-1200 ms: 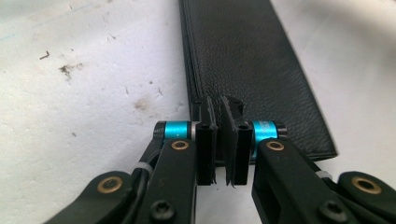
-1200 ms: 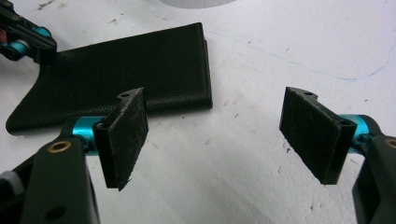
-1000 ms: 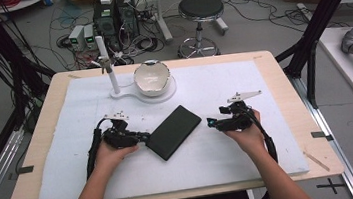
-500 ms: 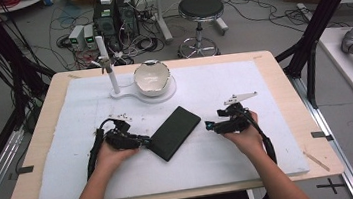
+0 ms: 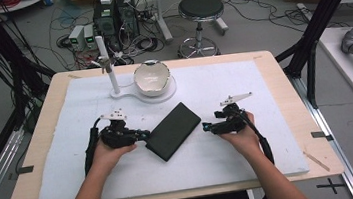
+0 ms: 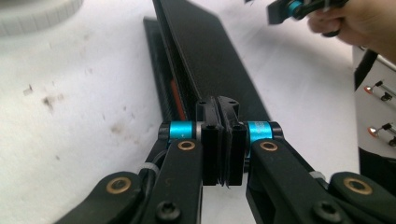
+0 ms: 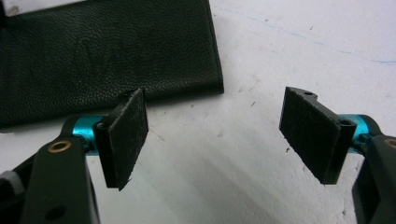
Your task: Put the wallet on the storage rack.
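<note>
Cables, power boxes and a round black stool (image 5: pixel 200 7) crowd the floor behind a pale wooden counter (image 5: pixel 282 75) covered with a white mat (image 5: pixel 243 87). On the mat, near its middle, lies a flat black leather case (image 5: pixel 173 131), a long rectangle whose long axis runs from about seven o'clock to one o'clock, the far end aimed toward the white bowl (image 5: pixel 152 77). In the left gripper view the case's top flap looks lifted a little at the near edge, with a reddish strip showing underneath.

The left tool (image 5: pixel 140 133) sits at the case's nine o'clock side, pointing toward three o'clock, its pads pressed together on the near edge of that flap; they have just been closing, with the flap between them. The left hand (image 5: pixel 112 149) grips it from behind, forearm coming up from six o'clock.

The right tool (image 5: pixel 207 126) lies off the case at three o'clock, pointing back toward nine o'clock, jaws spread wide with bare mat between them, just clear of the case's corner. The right hand (image 5: pixel 239 135) holds it low over the mat.

The bowl stands on a round white base (image 5: pixel 168 91) at twelve o'clock, beside a thin white post (image 5: pixel 108 67); I cannot tell what it holds.
</note>
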A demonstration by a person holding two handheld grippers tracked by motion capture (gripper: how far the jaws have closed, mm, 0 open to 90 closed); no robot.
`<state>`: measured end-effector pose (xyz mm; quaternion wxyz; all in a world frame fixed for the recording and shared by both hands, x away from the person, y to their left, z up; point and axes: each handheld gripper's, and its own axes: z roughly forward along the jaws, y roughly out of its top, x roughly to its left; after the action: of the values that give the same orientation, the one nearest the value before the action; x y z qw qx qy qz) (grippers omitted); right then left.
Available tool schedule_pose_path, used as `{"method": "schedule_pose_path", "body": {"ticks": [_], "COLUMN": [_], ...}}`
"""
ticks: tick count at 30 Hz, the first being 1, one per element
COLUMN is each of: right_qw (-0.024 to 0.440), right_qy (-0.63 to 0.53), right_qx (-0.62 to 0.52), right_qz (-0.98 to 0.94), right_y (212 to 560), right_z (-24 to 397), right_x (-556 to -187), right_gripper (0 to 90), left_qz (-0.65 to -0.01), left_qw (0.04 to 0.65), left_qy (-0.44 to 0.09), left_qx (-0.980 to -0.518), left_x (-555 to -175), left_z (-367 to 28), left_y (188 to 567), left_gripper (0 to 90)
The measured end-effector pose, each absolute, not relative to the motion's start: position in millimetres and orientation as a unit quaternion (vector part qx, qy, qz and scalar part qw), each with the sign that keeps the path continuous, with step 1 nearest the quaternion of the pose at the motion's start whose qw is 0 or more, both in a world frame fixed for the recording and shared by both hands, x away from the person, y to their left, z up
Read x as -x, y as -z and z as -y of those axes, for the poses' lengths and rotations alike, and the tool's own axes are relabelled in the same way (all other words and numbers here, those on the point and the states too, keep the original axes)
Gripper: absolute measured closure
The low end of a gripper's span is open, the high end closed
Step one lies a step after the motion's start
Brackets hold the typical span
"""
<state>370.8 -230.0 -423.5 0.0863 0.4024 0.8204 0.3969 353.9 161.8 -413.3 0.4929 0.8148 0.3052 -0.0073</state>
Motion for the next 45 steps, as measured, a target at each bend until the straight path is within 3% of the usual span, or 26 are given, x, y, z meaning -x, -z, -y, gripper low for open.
{"method": "schedule_pose_path", "body": {"ticks": [9, 17, 24, 27, 29, 40, 45], "right_qw": [0.065, 0.009, -0.017, -0.058, -0.074, -0.034, -0.02], "right_qy": [-0.429, -0.487, -0.476, -0.456, -0.446, -0.473, -0.496], "right_qx": [-0.392, -0.393, -0.348, -0.333, -0.311, -0.296, -0.267], "right_qz": [-0.811, -0.78, -0.807, -0.823, -0.836, -0.829, -0.826], "right_y": [423, 429, 432, 440, 444, 429, 415], "right_z": [231, 242, 215, 201, 192, 202, 203], "right_x": [-374, -397, -421, -433, -436, -428, -419], "right_gripper": [24.2, 25.3, 27.4, 27.8, 36.9, 79.6, 84.6], "left_qz": [-0.272, -0.272, -0.272, -0.273, -0.279, -0.319, -0.332], "left_qw": [0.515, 0.511, 0.508, 0.505, 0.496, 0.456, 0.465], "left_qy": [-0.014, -0.02, -0.023, -0.025, -0.033, -0.062, -0.043], "left_qx": [-0.813, -0.815, -0.817, -0.819, -0.822, -0.828, -0.82], "left_x": [-344, -345, -345, -346, -346, -351, -354], "left_z": [-160, -160, -160, -160, -161, -169, -178], "left_y": [394, 396, 396, 397, 398, 408, 413], "left_gripper": [88.1, 88.1, 88.0, 88.0, 88.0, 87.8, 84.3]}}
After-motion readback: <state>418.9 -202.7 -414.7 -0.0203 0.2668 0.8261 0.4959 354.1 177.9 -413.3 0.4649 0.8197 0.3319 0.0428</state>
